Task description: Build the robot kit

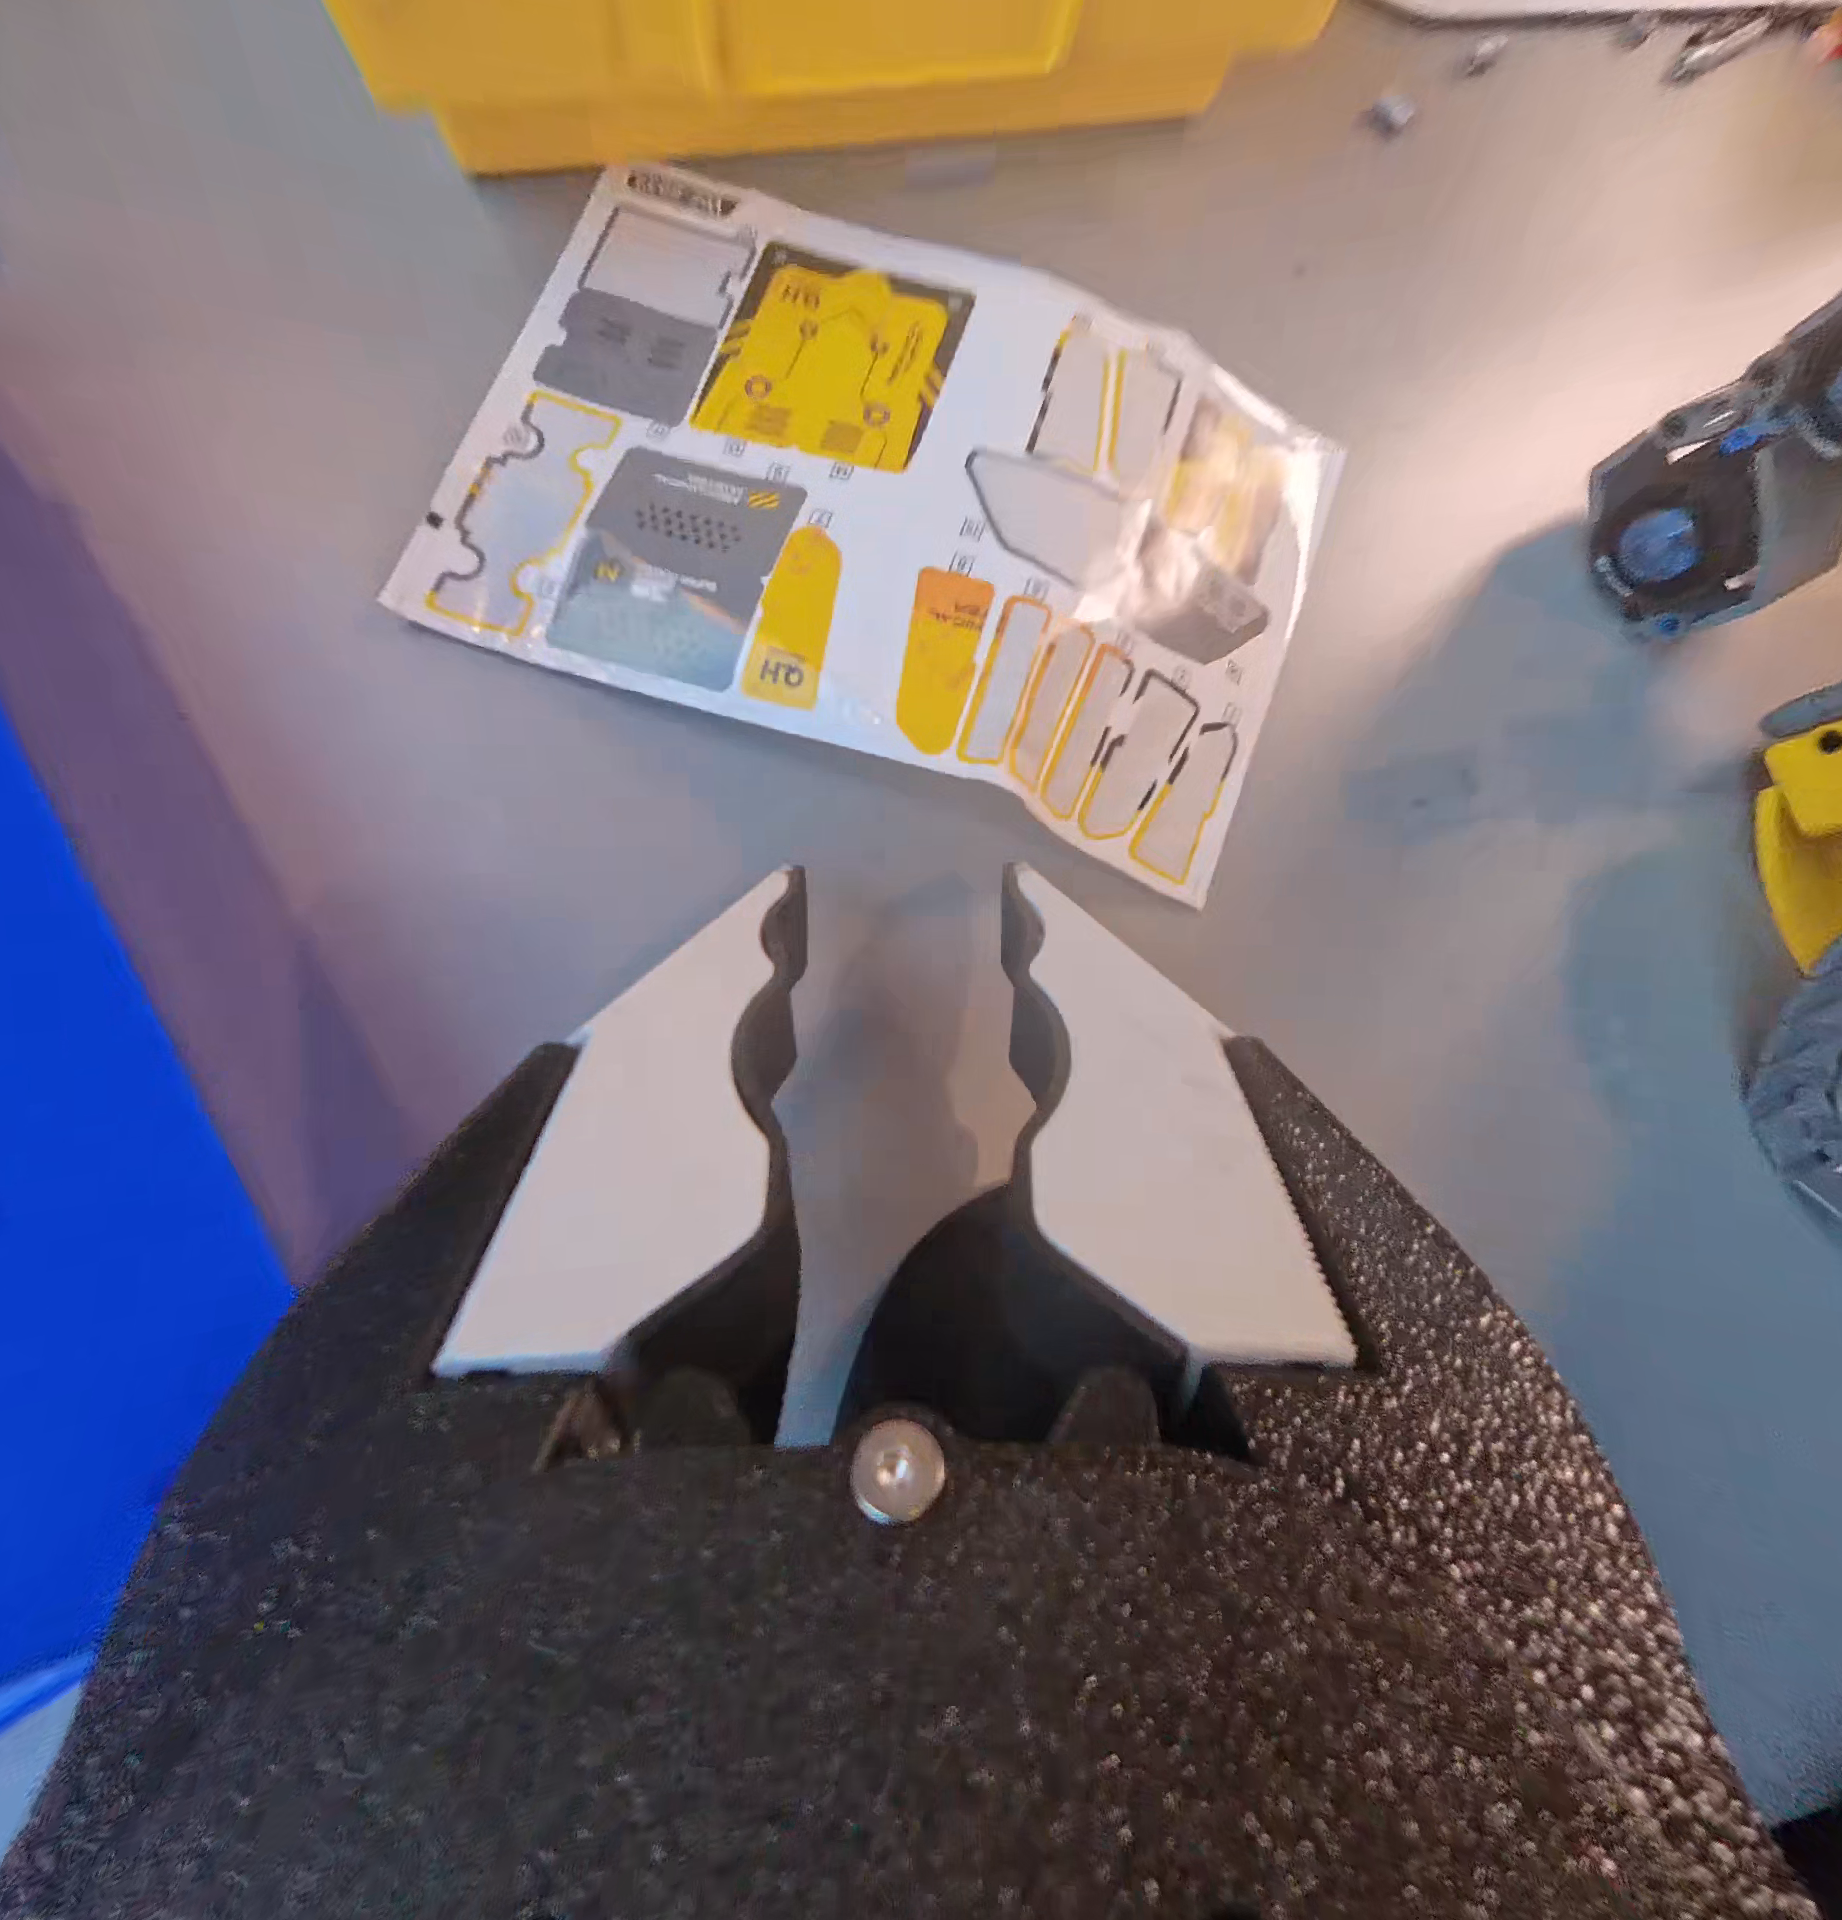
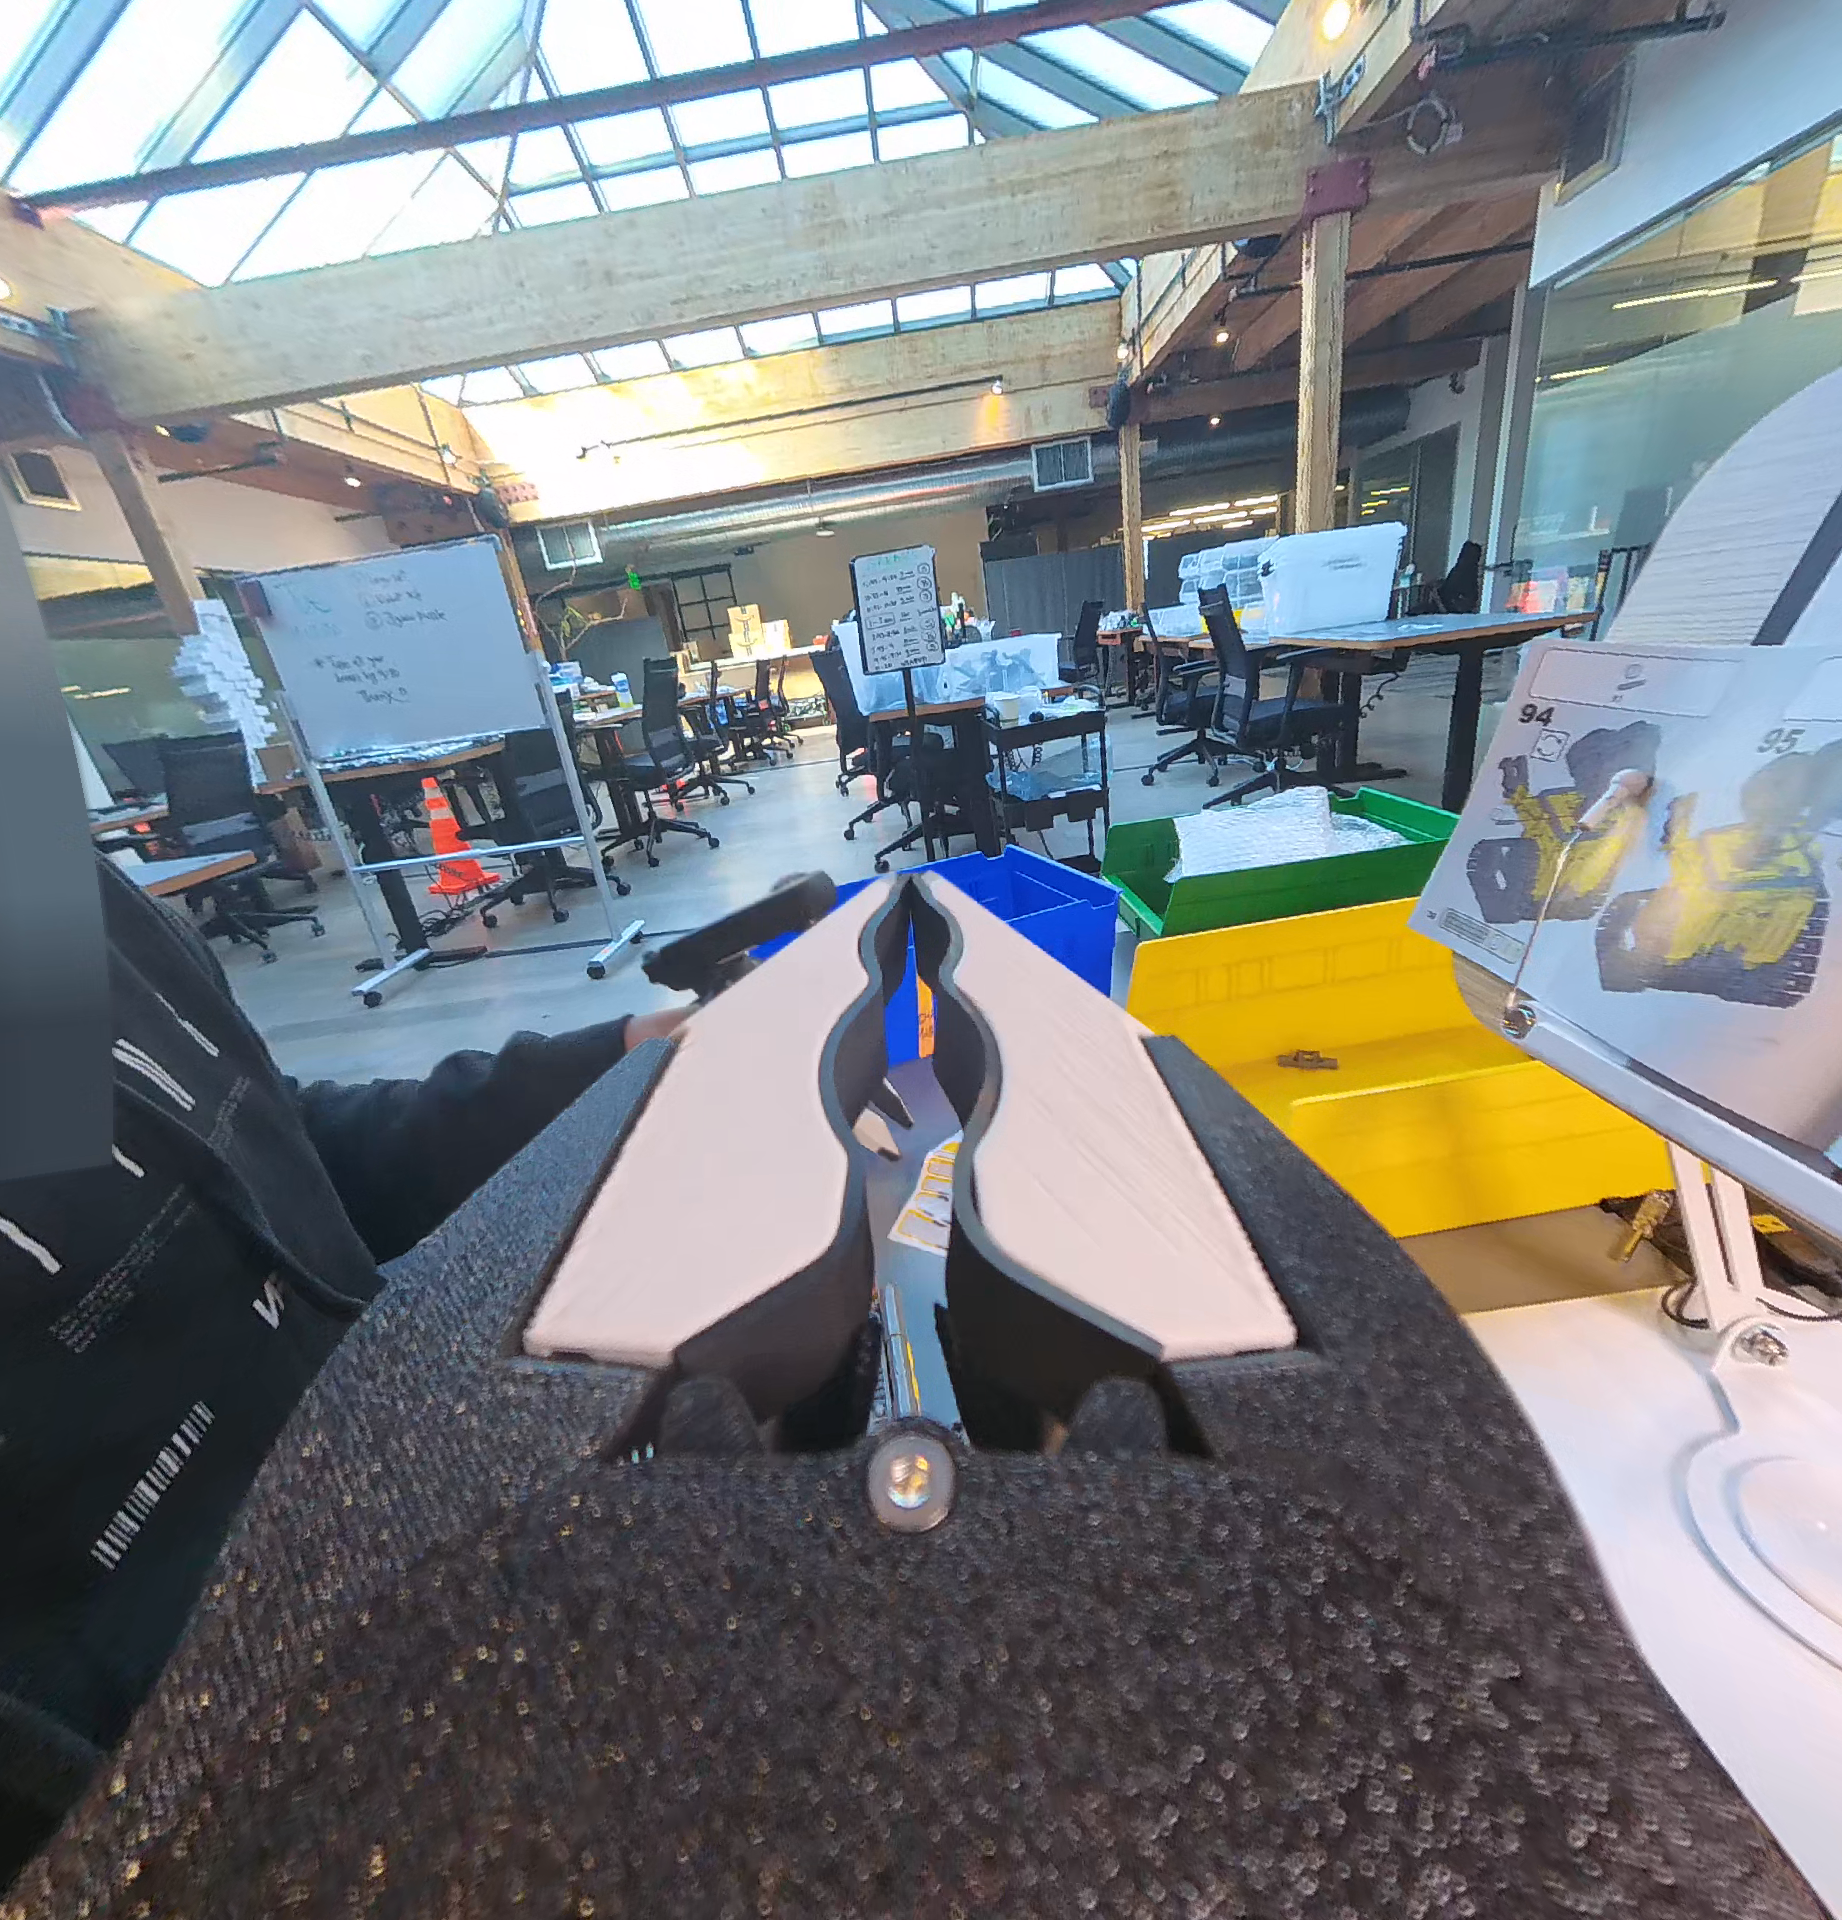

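Observation:
My left gripper (image 1: 901, 883) is open and empty, low over a grey table (image 1: 1416, 1143). A creased sticker sheet (image 1: 844, 520) with yellow and grey shapes lies flat just beyond its fingertips. My right gripper (image 2: 909, 883) is shut, tips touching, with nothing visible between them; it is raised and points out over the room. Through the gap between its fingers a bit of the sticker sheet (image 2: 927, 1195) shows below. A person's dark sleeve (image 2: 460, 1101) reaches to the black body of the other gripper (image 2: 740, 935) at its left.
A yellow bin (image 1: 792, 73) stands behind the sheet and a blue bin (image 1: 86, 1143) at the left. A grey and blue brick assembly (image 1: 1727, 488) and a yellow model with a grey track (image 1: 1821, 935) lie at the right. An instruction booklet (image 2: 1675, 883) sits on a white stand (image 2: 1779, 1538); a green bin (image 2: 1260, 873) stands behind. About 40 cm separates my left fingertips from my right.

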`<state>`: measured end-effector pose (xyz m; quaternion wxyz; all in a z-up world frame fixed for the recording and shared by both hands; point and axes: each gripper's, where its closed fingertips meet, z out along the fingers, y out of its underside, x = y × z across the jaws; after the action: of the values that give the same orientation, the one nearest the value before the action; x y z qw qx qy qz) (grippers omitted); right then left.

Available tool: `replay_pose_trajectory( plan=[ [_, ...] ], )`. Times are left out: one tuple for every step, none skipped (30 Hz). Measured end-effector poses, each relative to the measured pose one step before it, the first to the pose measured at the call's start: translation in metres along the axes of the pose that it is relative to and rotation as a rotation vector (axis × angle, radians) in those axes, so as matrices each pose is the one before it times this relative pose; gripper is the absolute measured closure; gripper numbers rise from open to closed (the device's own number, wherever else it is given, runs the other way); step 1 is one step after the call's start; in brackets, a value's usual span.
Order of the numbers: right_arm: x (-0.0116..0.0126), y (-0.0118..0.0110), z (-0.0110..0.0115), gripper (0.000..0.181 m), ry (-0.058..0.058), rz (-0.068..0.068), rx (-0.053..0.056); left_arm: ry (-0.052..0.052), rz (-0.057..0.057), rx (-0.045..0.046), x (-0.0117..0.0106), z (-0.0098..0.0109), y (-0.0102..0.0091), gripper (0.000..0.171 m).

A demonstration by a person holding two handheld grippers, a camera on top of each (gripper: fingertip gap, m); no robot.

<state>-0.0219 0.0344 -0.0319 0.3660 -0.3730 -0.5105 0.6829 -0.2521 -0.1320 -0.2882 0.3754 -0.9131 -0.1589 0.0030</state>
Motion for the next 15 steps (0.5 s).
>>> replay_pose_trajectory(
  plan=[
    [-0.00047,-0.00082,-0.00056,0.181,0.0026,-0.0077,-0.0002,-0.0007,0.0149,0.05076,0.00474,-0.0088,-0.0098,0.135],
    [-0.00011,-0.00131,-0.00063,0.181,0.0023,-0.0057,0.0023,0.0041,0.026,0.05593,0.00691,-0.00735,-0.01212,0.136],
    [0.00031,-0.00097,-0.00045,0.181,0.0001,-0.0009,0.0041,0.0146,0.0364,0.04517,0.00932,-0.00307,-0.0121,0.137],
    [0.00083,-0.00011,0.00006,0.181,-0.0028,0.0068,0.0047,0.0239,0.0451,0.02511,0.01057,0.0024,-0.00973,0.139],
    [0.00111,0.00084,0.00053,0.181,-0.0043,0.0144,0.0049,0.0198,0.0496,0.00316,0.00822,0.00824,-0.00559,0.141],
    [0.00094,0.00145,0.00087,0.181,-0.0053,0.0185,0.005,0.0003,0.0447,-0.02202,0.00173,0.01305,0.00005,0.145],
    [0.00026,0.00143,0.00101,0.181,-0.0057,0.0193,0.0043,-0.0222,0.0356,-0.05223,-0.00527,0.01589,0.00643,0.148],
    [-0.00086,0.00113,0.00126,0.181,-0.0069,0.0143,0.0014,-0.0386,0.0317,-0.07964,-0.00961,0.01539,0.01153,0.151],
    [-0.00167,0.00079,0.00088,0.181,-0.0047,0.0024,-0.0033,-0.0351,0.0342,-0.0789,-0.00884,0.01162,0.01163,0.153],
    [-0.00159,0.00026,0.00046,0.181,0.003,-0.0109,-0.0069,-0.0277,0.0269,-0.05498,-0.00726,0.00583,0.00846,0.154],
    [-0.00203,-0.00006,-0.0001,0.181,0.0036,-0.0186,-0.0093,-0.0473,0.0189,-0.03619,-0.01059,0.00102,0.00604,0.159],
    [-0.00235,-0.00058,-0.0005,0.181,-0.0027,-0.0174,-0.0069,-0.0641,0.02,-0.02741,-0.01353,-0.00196,0.00442,0.163],
    [-0.00129,-0.00086,-0.00054,0.181,-0.0051,-0.0105,-0.0019,-0.0464,0.0143,0.00133,-0.01055,-0.00498,-0.00123,0.162],
    [0.00078,-0.00036,-0.00043,0.181,-0.0022,0.0014,0.0033,-0.0018,0.0008,0.05249,-0.00287,-0.00927,-0.01122,0.159],
    [0.00263,0.00095,-0.00003,0.181,-0.0006,0.0138,0.0058,0.0414,-0.0152,0.09546,0.00536,-0.01284,-0.02042,0.155]
  ],
)
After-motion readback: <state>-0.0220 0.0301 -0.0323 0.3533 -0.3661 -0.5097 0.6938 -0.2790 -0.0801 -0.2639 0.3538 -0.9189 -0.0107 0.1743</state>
